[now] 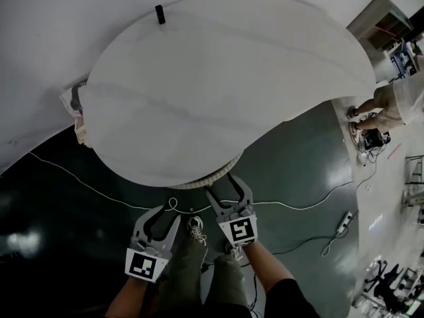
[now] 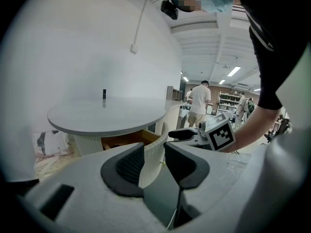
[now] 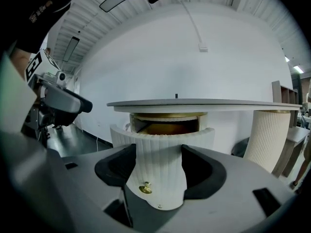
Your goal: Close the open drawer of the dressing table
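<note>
The right claw (image 1: 224,189) is held wide open and grips nothing. Its tips reach up to the near edge of the white counter (image 1: 232,78), where the ribbed rim of the open drawer (image 1: 195,183) peeks out just ahead of them. In the right gripper view, the drawer's curved, ribbed white front (image 3: 160,154) fills the gap between the two dark jaws of the right claw (image 3: 159,165) and spreads wider than them on both sides. Whether the jaws touch it cannot be told. A small brass knob (image 3: 145,189) sits low on that front, slightly left of the claw's midline, and the drawer's wooden inside shows above and beyond it, under the counter top. The left claw (image 1: 167,216) is also open and empty. It hangs beside the right claw and farther back from the counter, over the dark floor (image 1: 298,171). In its own view, one end of the drawer front appears past the parted jaws, with the right claw ahead and to the right. A small black upright object (image 1: 159,14) stands on the counter's far side, well beyond both claws.
</note>
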Demonstrator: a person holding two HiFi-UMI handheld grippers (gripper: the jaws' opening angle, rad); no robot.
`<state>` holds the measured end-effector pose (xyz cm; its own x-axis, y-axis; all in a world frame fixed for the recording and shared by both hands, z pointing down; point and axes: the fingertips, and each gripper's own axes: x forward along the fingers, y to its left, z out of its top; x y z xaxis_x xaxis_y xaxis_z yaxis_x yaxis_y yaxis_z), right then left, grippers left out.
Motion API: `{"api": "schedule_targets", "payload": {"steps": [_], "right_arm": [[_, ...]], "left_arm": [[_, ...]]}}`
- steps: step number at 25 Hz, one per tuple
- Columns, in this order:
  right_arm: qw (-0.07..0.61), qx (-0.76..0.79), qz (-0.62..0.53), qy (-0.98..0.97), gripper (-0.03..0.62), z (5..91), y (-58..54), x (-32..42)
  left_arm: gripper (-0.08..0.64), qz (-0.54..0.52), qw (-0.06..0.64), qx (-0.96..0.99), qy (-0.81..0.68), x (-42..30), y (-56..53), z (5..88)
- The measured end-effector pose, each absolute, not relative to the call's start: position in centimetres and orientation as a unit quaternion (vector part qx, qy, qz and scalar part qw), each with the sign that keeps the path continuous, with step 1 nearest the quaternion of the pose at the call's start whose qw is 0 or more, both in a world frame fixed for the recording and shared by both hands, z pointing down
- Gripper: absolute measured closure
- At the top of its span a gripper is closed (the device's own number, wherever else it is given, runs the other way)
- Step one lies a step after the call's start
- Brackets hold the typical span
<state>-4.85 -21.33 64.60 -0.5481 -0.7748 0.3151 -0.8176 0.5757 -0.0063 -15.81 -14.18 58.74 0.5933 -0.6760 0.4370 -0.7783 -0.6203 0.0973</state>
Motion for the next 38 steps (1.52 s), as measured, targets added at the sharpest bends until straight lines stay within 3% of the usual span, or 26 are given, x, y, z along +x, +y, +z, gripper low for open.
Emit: {"api": "schedule_targets", "payload": {"steps": [38], "right_arm": [[0.052,0.429,0.005,-0.902,0.264,64.4,-29.2,-8.9]], "left_arm": [[0.430,0.156,0.111,0.896,-0.401,-16.2,-17.6,57.1]]}}
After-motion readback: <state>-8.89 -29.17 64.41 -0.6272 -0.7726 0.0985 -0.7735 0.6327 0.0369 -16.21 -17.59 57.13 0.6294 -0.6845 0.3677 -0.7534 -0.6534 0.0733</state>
